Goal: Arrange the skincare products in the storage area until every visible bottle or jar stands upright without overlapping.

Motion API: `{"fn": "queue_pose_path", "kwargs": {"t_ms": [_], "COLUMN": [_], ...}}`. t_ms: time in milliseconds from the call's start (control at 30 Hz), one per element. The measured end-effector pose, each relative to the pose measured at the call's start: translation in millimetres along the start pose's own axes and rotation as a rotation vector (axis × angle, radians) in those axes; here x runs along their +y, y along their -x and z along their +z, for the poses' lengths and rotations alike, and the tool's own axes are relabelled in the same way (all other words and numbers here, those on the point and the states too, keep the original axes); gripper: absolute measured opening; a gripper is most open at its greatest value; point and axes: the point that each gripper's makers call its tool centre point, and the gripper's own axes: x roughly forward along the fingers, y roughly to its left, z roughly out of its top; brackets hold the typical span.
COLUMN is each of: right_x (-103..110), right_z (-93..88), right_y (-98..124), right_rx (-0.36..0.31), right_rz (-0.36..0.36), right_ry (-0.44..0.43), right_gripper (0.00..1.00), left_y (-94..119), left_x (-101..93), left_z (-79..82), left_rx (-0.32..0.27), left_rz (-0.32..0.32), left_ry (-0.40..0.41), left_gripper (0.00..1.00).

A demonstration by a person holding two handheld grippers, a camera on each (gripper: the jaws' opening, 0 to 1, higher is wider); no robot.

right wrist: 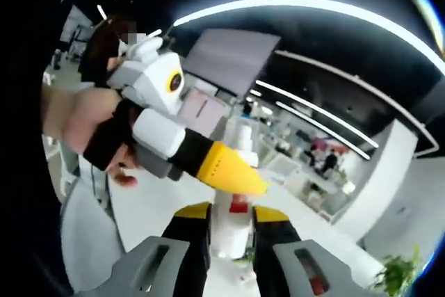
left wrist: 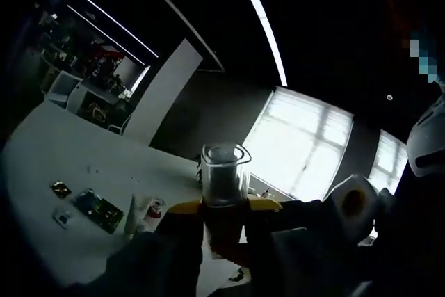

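Bottle [left wrist: 224,179] up in the air, clear cap on top, pinched at the neck between the yellow jaw tips of the left gripper [left wrist: 224,205], so clamped tight there, dead centre in the left gripper view. Way below it, a white table [left wrist: 49,151] running from 9 to 7 o'clock, with a few flat packets [left wrist: 97,210] lying at 8 o'clock. Also a thin tube [left wrist: 131,217] and a small red-topped pot [left wrist: 154,208] just beside each other, a bit closer to the jaws. Big bright window [left wrist: 306,144] off at 3 o'clock. Right gripper's white body poking in at 4 o'clock, next to the bottle.

Over in the right gripper view, same bottle looking white with a red band, sitting upright between the black, yellow-tipped jaws of the right gripper [right wrist: 231,213] at 6 o'clock. Jaws snug along both sides of it, but honestly can't tell if squeezing or just flanking. Left gripper coming in from 9 o'clock, held by a hand [right wrist: 83,123], one yellow jaw crossing in front of the bottle just above the red band. Blurry office shelves and ceiling light strips behind, toward 2 o'clock
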Motion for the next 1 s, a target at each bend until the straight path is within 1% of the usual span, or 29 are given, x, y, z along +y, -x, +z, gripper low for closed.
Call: {"fn": "queue_pose_path", "kwargs": {"t_ms": [33, 67, 100, 133, 167, 200, 267, 333, 367, 433, 467, 500, 600, 700, 767, 800, 833, 900, 1000], "right_x": [6.3, 8.3, 13.8, 19.7, 28.5, 33.4, 41.2, 39.1, 37.9, 32.3, 27.4, 22.8, 12.5, 9.9, 12.8, 14.0, 20.3, 23.2, 28.4], "right_z": [-0.6, -1.0, -1.8, -3.9, -9.9, -13.8, -17.2, -21.6, -20.1, -21.6, -23.8, -24.3, -23.6, -20.2, -18.1, -17.6, -13.4, -11.1, -6.9], "right_y": [-0.1, 0.3, 1.1, 2.0, 4.0, 5.8, 11.0, 15.1, 17.1, 18.9, 19.3, 18.9, 19.7, 19.8, 19.8, 20.1, 21.4, 21.5, 22.3], "right_rx": [-0.004, -0.004, -0.01, -0.006, 0.01, 0.022, 0.014, 0.025, 0.016, 0.013, 0.022, 0.019, 0.013, 0.003, -0.007, -0.009, -0.029, -0.043, -0.061], "right_rz": [0.046, 0.063, 0.117, 0.171, 0.257, 0.306, 0.41, 0.466, 0.491, 0.508, 0.512, 0.506, 0.513, 0.532, 0.554, 0.563, 0.607, 0.636, 0.674], "right_ry": [-0.032, -0.043, -0.07, -0.086, -0.106, -0.124, -0.19, -0.25, -0.281, -0.303, -0.329, -0.329, -0.362, -0.375, -0.365, -0.364, -0.371, -0.375, -0.372], "right_gripper": [0.15, 0.16, 0.18, 0.22, 0.26, 0.29, 0.31, 0.3, 0.3, 0.29, 0.29, 0.29, 0.28, 0.3, 0.3, 0.29, 0.28, 0.27, 0.25], "left_y": [1.0, 2.2, 3.6, 4.6, 5.7, 6.6, 7.7, 8.0, 8.3, 7.4, 7.0, 6.7, 5.7, 4.5, 3.3, 2.7, 2.3, 0.9, -0.6], "left_x": [0.3, 0.7, 0.4, -0.8, -4.2, -7.9, -13.0, -17.5, -20.8, -23.4, -23.6, -24.1, -25.8, -28.7, -29.9, -32.5, -34.8, -39.0, -43.4], "left_z": [-0.3, -1.1, -2.0, -2.8, -3.2, -4.6, -6.4, -9.2, -10.6, -9.1, -8.2, -7.4, -5.7, -5.0, -4.1, -3.4, -2.9, -1.6, -2.8], "left_rx": [0.008, 0.022, 0.039, 0.053, 0.069, 0.087, 0.124, 0.158, 0.176, 0.181, 0.18, 0.179, 0.189, 0.206, 0.211, 0.212, 0.213, 0.212, 0.226], "left_rz": [-0.003, -0.008, -0.021, -0.036, -0.063, -0.09, -0.129, -0.166, -0.19, -0.206, -0.209, -0.215, -0.238, -0.263, -0.273, -0.291, -0.304, -0.327, -0.345], "left_ry": [-0.007, -0.016, -0.025, -0.032, -0.046, -0.052, -0.084, -0.137, -0.149, -0.159, -0.165, -0.168, -0.174, -0.198, -0.203, -0.203, -0.202, -0.2, -0.22], "left_gripper": [0.18, 0.18, 0.18, 0.18, 0.18, 0.18, 0.17, 0.17, 0.17, 0.17, 0.17, 0.17, 0.17, 0.17, 0.17, 0.17, 0.17, 0.17, 0.17]}}
